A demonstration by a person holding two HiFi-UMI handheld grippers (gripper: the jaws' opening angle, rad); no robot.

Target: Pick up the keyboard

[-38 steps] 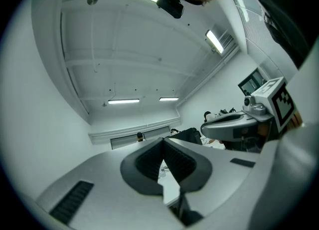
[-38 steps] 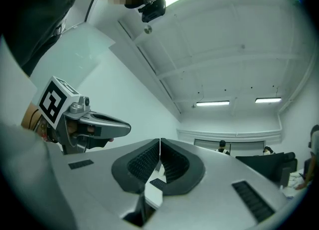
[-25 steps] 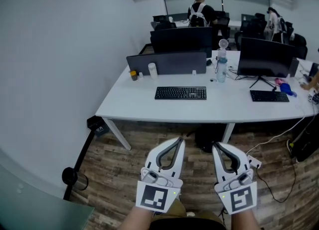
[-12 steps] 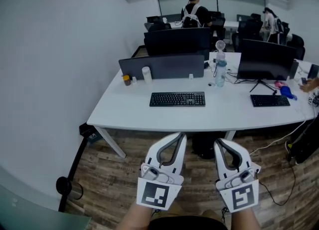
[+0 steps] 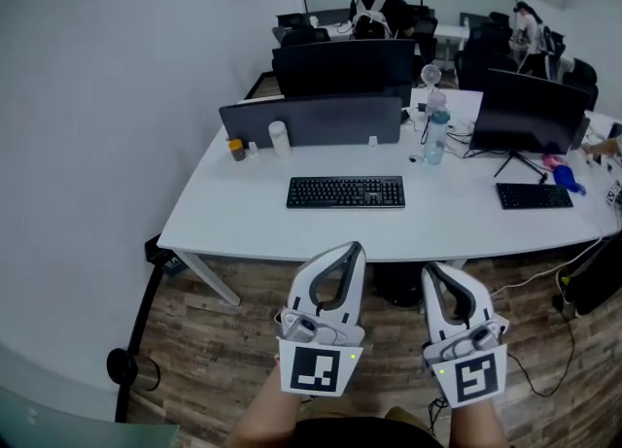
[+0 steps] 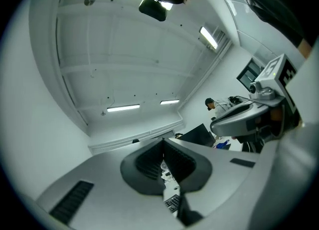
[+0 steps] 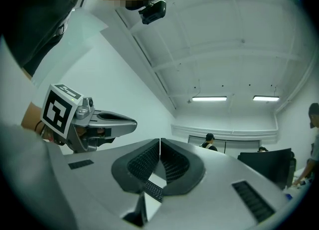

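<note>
Both grippers have come closer to the white desk [image 5: 243,218] since the earlier frames: the strip of wood floor that showed between their tips and the desk's near edge is gone, and in the head view the left gripper [image 5: 354,248] now overlaps that edge. The right gripper [image 5: 433,269] sits just short of the edge beside it. Each pair of jaws is pressed together with nothing between them, which fits an approach, since there is nothing to grip yet. They will have to spread before any grasp. The keyboard [image 5: 346,192] lies flat on the desk, parallel to its near edge and roughly midway across its depth, in front of the dark divider panel [image 5: 311,120] at the desk's back. It is untouched and well beyond both tips. The grippers travel side by side and point at the desk, probably because a long, flat keyboard lifts most steadily from its two ends. A second keyboard [image 5: 535,195] lies toward the desk's right end, so the one straight ahead seems the intended target.
</note>
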